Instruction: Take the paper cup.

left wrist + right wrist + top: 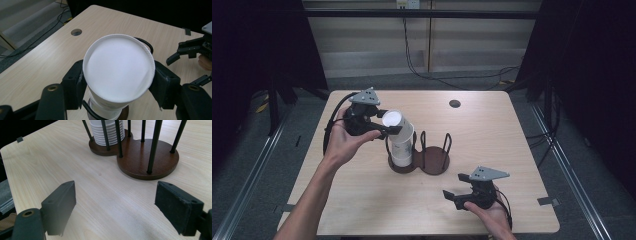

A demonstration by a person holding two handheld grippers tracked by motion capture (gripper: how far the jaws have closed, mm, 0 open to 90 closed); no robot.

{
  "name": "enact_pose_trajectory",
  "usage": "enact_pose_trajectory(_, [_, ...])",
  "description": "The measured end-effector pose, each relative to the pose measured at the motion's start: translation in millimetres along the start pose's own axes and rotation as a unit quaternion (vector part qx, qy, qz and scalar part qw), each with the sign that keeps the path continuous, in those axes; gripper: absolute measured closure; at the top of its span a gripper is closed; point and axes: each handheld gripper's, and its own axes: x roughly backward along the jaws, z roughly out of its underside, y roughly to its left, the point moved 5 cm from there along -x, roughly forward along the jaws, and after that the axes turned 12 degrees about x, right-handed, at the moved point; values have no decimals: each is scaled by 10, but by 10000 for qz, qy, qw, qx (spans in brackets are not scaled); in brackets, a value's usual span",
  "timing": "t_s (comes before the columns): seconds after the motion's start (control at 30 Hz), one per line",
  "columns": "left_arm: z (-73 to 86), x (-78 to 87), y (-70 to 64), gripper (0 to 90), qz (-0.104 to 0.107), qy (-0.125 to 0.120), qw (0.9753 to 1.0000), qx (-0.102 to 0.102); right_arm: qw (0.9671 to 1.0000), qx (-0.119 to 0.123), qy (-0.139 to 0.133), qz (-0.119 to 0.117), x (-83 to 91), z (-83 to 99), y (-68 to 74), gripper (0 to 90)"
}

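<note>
My left gripper (388, 122) is shut on a white paper cup (392, 120), held tilted just above a stack of white cups (402, 149). The stack stands in the left ring of a dark wooden two-ring cup holder (435, 161). In the left gripper view the jaws press both sides of the cup (118, 67), whose flat white end faces the camera. My right gripper (453, 185) hovers open near the table's front right, nothing between its pads (62, 202). The right gripper view looks at the holder's bare right ring (147, 160) and the stack (107, 132).
The light wooden table (492, 130) has a round cable hole (454, 103) at the back. Dark floor, cables and rails surround it. Bare tabletop lies between the right gripper and the holder.
</note>
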Motion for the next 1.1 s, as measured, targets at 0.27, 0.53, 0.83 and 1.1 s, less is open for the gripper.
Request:
enact_pose_trajectory(0.27, [44, 48, 13, 371, 95, -289, 9994, 173, 10000, 13, -1, 12, 2, -1, 1, 167])
enact_pose_trajectory(0.53, [114, 144, -13, 370, 209, -459, 9986, 184, 10000, 5, -2, 5, 4, -1, 2, 167])
enact_pose_trajectory(0.83, [220, 241, -15, 370, 335, -538, 9976, 273, 10000, -25, -13, -4, -1, -3, -2, 167])
enact_pose_trajectory(1.1, [330, 250, -85, 370, 382, -442, 9981, 169, 10000, -49, -33, -10, -2, -8, 2, 167])
